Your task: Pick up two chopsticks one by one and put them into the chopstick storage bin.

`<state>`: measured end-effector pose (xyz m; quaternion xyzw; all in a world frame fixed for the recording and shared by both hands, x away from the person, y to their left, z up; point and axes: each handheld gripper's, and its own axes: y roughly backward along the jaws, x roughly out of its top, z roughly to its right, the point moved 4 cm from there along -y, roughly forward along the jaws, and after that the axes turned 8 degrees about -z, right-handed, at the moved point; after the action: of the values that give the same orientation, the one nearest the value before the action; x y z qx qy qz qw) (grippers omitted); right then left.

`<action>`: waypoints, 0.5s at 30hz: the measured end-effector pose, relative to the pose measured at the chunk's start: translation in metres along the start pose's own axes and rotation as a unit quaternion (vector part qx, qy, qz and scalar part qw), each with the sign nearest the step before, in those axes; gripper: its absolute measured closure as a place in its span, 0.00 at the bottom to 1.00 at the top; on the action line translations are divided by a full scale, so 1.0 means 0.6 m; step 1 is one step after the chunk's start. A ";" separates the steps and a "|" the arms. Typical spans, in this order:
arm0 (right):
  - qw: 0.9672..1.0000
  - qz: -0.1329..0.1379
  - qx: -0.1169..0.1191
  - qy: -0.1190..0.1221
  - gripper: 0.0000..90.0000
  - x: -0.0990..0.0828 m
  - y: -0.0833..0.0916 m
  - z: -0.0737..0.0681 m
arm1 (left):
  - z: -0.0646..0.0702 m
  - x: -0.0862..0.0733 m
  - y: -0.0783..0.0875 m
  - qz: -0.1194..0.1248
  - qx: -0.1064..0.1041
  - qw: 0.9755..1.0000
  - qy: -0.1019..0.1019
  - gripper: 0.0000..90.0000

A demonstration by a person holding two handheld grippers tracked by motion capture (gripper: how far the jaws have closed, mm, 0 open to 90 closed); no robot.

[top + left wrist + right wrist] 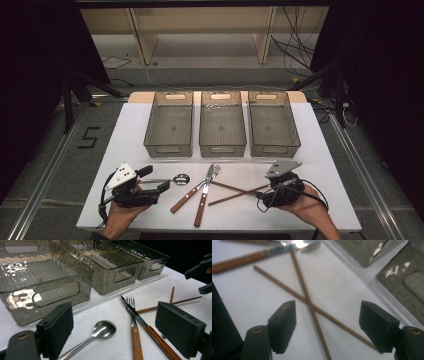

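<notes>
left tool: jaws apart, hand-held low | right tool: jaws apart, hand-held low

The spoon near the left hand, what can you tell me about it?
The spoon is shiny, mirror-like metal in one piece, with a rounded bowl and a slim handle. It lies flat on the white table, bowl facing up and pointing toward the trays, its handle running back between the open jaws of the left gripper. Nothing grips it; the fork and knife lie beside it, apart.

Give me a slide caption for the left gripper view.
Open left tool poised over a spoon, beside fork and knife, facing three empty bins.
</notes>
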<state>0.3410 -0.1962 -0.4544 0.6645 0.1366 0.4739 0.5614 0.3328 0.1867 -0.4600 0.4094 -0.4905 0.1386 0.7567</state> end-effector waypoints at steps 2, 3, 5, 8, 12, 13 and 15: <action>1.000 -0.012 0.004 0.005 0.40 0.000 -0.003 0.000 | 0.000 0.000 0.000 0.000 0.000 1.000 -0.001 0.16; 1.000 -0.023 0.008 0.007 0.42 0.000 -0.007 0.000 | 0.000 0.000 0.000 0.000 0.000 1.000 0.000 0.16; 0.998 -0.059 0.013 0.023 0.46 -0.002 -0.018 -0.002 | 0.000 0.000 0.000 0.000 0.000 1.000 -0.001 0.16; 0.996 -0.085 0.020 0.033 0.50 -0.004 -0.028 -0.004 | 0.001 0.000 -0.001 -0.001 0.000 1.000 -0.001 0.16; 0.992 -0.116 0.020 0.038 0.55 -0.006 -0.039 -0.001 | 0.000 0.000 -0.001 0.000 0.001 1.000 -0.001 0.16; 0.992 -0.116 0.020 0.038 0.55 -0.006 -0.039 -0.001 | 0.000 0.000 -0.001 0.000 0.000 1.000 -0.001 0.16; 0.991 -0.128 0.019 0.038 0.58 -0.007 -0.044 0.000 | 0.000 0.000 -0.001 0.000 0.000 1.000 -0.001 0.16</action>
<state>0.3481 -0.1906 -0.4792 0.6338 0.2510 0.4203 0.5988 0.3331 0.1862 -0.4600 0.4100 -0.4913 0.1379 0.7560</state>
